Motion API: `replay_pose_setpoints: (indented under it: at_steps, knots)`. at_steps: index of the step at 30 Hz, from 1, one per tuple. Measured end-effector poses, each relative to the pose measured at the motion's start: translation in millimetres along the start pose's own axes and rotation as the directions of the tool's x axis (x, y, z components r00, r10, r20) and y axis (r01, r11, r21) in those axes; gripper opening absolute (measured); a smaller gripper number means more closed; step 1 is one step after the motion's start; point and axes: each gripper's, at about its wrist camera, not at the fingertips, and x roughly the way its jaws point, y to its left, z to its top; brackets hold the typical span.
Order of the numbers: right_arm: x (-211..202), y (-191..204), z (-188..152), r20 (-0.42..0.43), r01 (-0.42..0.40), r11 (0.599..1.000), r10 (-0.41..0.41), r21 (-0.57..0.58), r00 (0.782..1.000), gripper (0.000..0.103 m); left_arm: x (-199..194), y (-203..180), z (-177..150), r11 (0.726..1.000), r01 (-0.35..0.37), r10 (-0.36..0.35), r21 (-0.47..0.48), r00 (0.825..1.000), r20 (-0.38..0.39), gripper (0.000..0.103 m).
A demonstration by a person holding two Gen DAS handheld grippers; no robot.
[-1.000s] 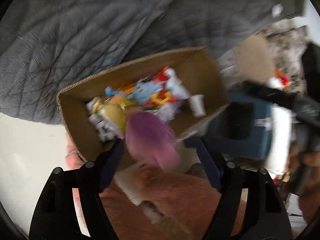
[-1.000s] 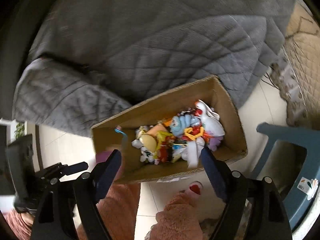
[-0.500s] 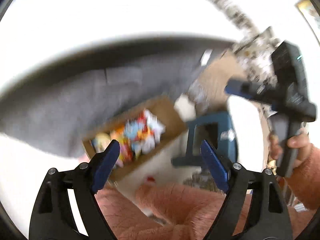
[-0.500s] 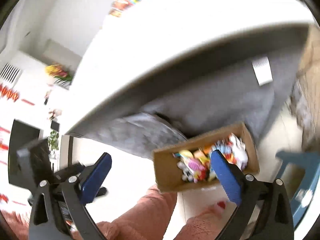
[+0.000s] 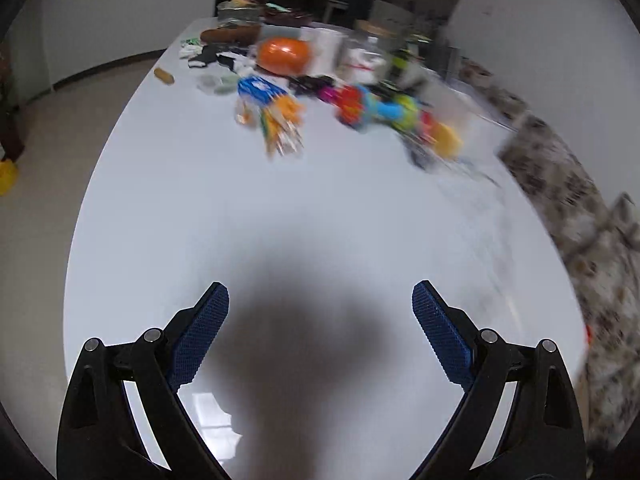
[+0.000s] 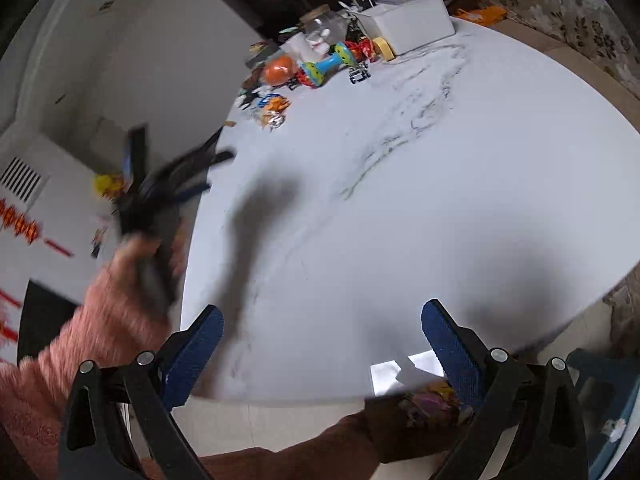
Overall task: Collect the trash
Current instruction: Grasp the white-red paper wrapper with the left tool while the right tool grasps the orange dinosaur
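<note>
Both grippers hang over the near part of a white marbled worktop [image 5: 280,208], and neither holds anything: the left gripper [image 5: 320,312] has its two blue-padded fingers spread wide apart above a dark shadow on the bare surface, and the right gripper [image 6: 320,332] is spread just as wide near the worktop's near edge. The trash lies far across the worktop in one loose cluster, blurred in the left wrist view. Nearest in that cluster is one bundle of orange and blue wrappers [image 5: 272,116], with one small brown piece [image 5: 164,76] apart from it to the left by the edge. To the right lies one long toy in red, blue and green [image 5: 376,110], and behind it one orange ball [image 5: 284,54]. The right wrist view shows the same group far off, along with one white box [image 6: 408,20], one glass jar [image 6: 324,26] and one small toy car [image 6: 360,74]. At the left of that view a hand [image 6: 132,264] in a pink fleece sleeve grips the other tool, smeared by motion. Below the worktop's near edge, one cardboard box [image 6: 424,412] of colourful scraps shows between the right gripper's fingers.
</note>
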Motion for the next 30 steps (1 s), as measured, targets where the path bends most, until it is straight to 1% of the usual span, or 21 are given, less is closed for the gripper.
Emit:
replay_pose_setpoints:
  at_steps: [2, 3, 6, 7, 8, 10, 11, 12, 13, 14, 15, 16, 18, 19, 20, 22, 25, 27, 29, 30]
  knots:
    - [14.4, 10.1, 5.5, 0.003, 0.014, 0.999, -0.014, 0.05, 1.0, 0.098, 35.5, -1.4, 34.3, 0.999, -0.044, 0.044, -0.005, 0.999, -0.012, 0.091]
    - [18.2, 11.8, 7.1, 0.004, 0.018, 0.998, -0.018, 0.063, 1.0, 0.098, 56.4, -0.4, 55.3, 0.997, -0.083, 0.083, -0.007, 0.996, -0.019, 0.091]
    - [32.0, 21.4, 9.2, -0.014, 0.057, 0.996, -0.056, 0.073, 0.998, 0.098, 106.6, 3.3, 93.5, 0.987, -0.158, 0.157, -0.01, 0.986, -0.053, 0.091]
    - [36.4, 24.4, 10.0, -0.026, 0.076, 0.994, -0.074, 0.073, 0.997, 0.098, 121.0, 1.6, 102.3, 0.984, -0.177, 0.176, -0.016, 0.982, -0.065, 0.091]
    - [39.3, 26.7, 9.3, -0.035, 0.088, 0.993, -0.085, 0.079, 0.996, 0.098, 126.7, 1.3, 103.2, 0.981, -0.191, 0.189, -0.022, 0.979, -0.073, 0.091]
    - [43.4, 29.7, 9.0, -0.045, 0.101, 0.99, -0.097, 0.099, 0.994, 0.098, 143.5, 1.4, 113.2, 0.978, -0.201, 0.196, -0.056, 0.977, -0.087, 0.091]
    - [45.0, 30.6, 9.6, -0.047, 0.109, 0.988, -0.104, 0.111, 0.993, 0.098, 152.1, 1.2, 118.2, 0.977, -0.202, 0.194, -0.071, 0.976, -0.1, 0.086]
    - [46.0, 31.0, 10.4, -0.049, 0.116, 0.986, -0.111, 0.119, 0.993, 0.098, 156.7, 0.6, 119.1, 0.978, -0.196, 0.188, -0.076, 0.976, -0.11, 0.078]
    - [47.0, 31.9, 11.5, -0.05, 0.122, 0.984, -0.117, 0.127, 0.992, 0.098, 158.2, -0.3, 120.1, 0.975, -0.212, 0.204, -0.067, 0.973, -0.11, 0.066]
    - [46.7, 32.4, 11.5, -0.05, 0.124, 0.983, -0.118, 0.134, 0.992, 0.098, 158.5, -1.6, 120.9, 0.972, -0.231, 0.225, -0.05, 0.969, -0.104, 0.05]
    - [48.4, 33.0, 14.5, -0.049, 0.123, 0.982, -0.117, 0.141, 0.992, 0.098, 156.6, -1.2, 120.0, 0.968, -0.249, 0.244, -0.034, 0.965, -0.098, 0.043]
    - [50.1, 35.1, 18.1, -0.046, 0.119, 0.982, -0.114, 0.147, 0.992, 0.098, 155.3, 0.5, 119.1, 0.969, -0.247, 0.243, -0.028, 0.965, -0.096, 0.031]
    - [55.3, 39.5, 25.7, -0.046, 0.114, 0.983, -0.109, 0.146, 0.993, 0.098, 147.7, 6.5, 112.5, 0.983, -0.183, 0.18, -0.027, 0.979, -0.101, 0.019]
    - [59.7, 41.6, 33.6, -0.042, 0.109, 0.984, -0.104, 0.142, 0.994, 0.098, 143.1, 8.7, 107.3, 0.988, -0.15, 0.147, -0.022, 0.983, -0.107, 0.017]
    - [62.2, 43.8, 38.8, -0.038, 0.106, 0.985, -0.101, 0.139, 0.994, 0.098, 134.8, 13.2, 96.6, 0.995, -0.096, 0.094, -0.013, 0.989, -0.113, 0.016]
    - [72.6, 48.0, 57.2, -0.035, 0.098, 0.987, -0.095, 0.125, 0.995, 0.098, 121.5, 16.3, 76.4, 0.999, -0.036, 0.041, 0.039, 0.992, -0.117, 0.015]
    - [89.3, 59.2, 90.3, -0.017, 0.077, 0.993, -0.076, 0.088, 0.997, 0.098, 94.5, 21.3, 39.0, 0.993, 0.067, -0.053, 0.101, 0.99, -0.134, 0.014]
    - [106.0, 69.9, 118.1, 0.003, 0.067, 0.996, -0.067, 0.052, 0.998, 0.098, 73.5, 28.0, 10.6, 0.983, 0.137, -0.117, 0.121, 0.981, -0.157, 0.014]
    - [134.1, 82.4, 153.5, 0.005, 0.041, 0.999, -0.041, 0.019, 0.999, 0.098, 55.7, 33.9, -11.1, 0.978, 0.168, -0.145, 0.123, 0.974, -0.174, 0.014]
    - [146.3, 88.2, 166.2, 0.003, 0.043, 0.999, -0.043, 0.005, 0.999, 0.098, 46.0, 39.2, -23.2, 0.975, 0.186, -0.162, 0.118, 0.969, -0.187, 0.014]
